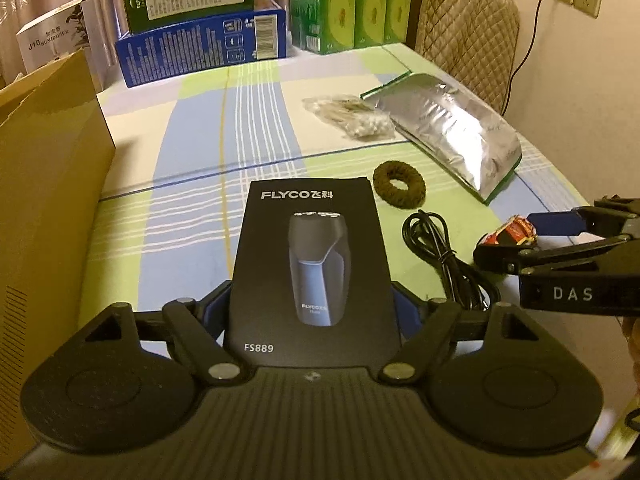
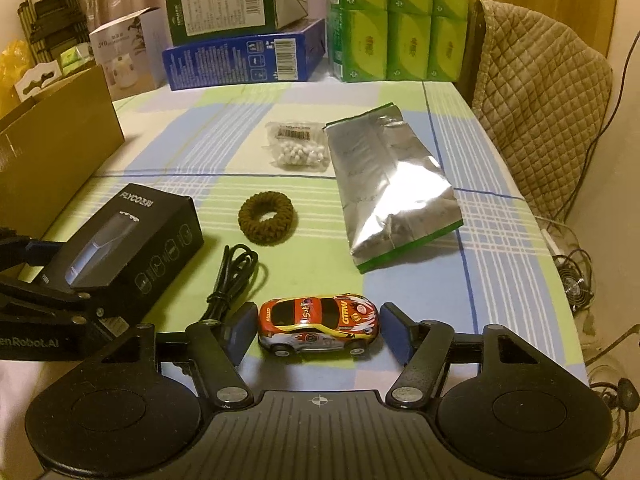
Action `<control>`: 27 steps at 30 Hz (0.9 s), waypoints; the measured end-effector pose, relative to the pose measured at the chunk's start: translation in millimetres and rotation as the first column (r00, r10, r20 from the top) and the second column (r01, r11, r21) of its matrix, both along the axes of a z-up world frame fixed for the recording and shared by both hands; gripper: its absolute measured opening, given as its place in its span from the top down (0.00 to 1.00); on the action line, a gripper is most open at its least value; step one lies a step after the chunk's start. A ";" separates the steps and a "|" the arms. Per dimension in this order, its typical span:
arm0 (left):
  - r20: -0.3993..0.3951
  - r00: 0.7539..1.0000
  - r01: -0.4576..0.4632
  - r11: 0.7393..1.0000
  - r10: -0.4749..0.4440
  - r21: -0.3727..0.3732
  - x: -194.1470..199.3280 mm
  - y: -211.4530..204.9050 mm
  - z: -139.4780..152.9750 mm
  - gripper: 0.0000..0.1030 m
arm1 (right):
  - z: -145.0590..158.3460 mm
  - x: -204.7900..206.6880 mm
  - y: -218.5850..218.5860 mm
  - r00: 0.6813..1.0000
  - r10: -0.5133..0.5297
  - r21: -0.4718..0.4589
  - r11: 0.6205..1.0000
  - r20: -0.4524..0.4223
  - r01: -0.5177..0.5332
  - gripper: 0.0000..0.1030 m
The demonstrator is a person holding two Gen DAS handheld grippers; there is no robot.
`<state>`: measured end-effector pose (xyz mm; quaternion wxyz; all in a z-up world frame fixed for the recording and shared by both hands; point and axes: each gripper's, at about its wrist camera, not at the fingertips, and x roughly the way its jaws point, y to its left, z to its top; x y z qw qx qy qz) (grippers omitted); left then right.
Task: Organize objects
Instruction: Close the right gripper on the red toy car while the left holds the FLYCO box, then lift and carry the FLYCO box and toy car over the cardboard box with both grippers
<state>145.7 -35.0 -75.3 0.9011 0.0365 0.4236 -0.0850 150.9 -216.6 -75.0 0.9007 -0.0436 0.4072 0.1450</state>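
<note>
My left gripper (image 1: 312,308) is shut on a black FLYCO shaver box (image 1: 312,264), one finger on each long side. The right wrist view shows that box (image 2: 132,240) at the left, tilted, with the left gripper's fingers (image 2: 44,276) clamped on its near end. A red and yellow toy car (image 2: 318,326) stands on its wheels on the checked tablecloth (image 2: 492,240). My right gripper (image 2: 320,332) has a blue pad against each end of the car. In the left wrist view, that gripper (image 1: 520,236) comes in from the right around the car (image 1: 508,234).
A brown hair tie (image 2: 266,220), coiled black cable (image 2: 232,276), silver foil bag (image 2: 388,188) and bag of cotton swabs (image 2: 298,144) lie on the table. An open cardboard box (image 2: 56,140) stands at the left. Stacked boxes (image 2: 240,52), green tissue packs (image 2: 400,20) and a covered chair (image 2: 540,92) line the far side.
</note>
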 end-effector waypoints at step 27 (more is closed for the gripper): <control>-0.007 0.999 -0.051 0.998 0.050 -0.024 -26.5 7.9 48.5 0.27 | 58.9 -20.6 0.7 0.996 -0.060 0.118 0.992 0.069 0.052 0.38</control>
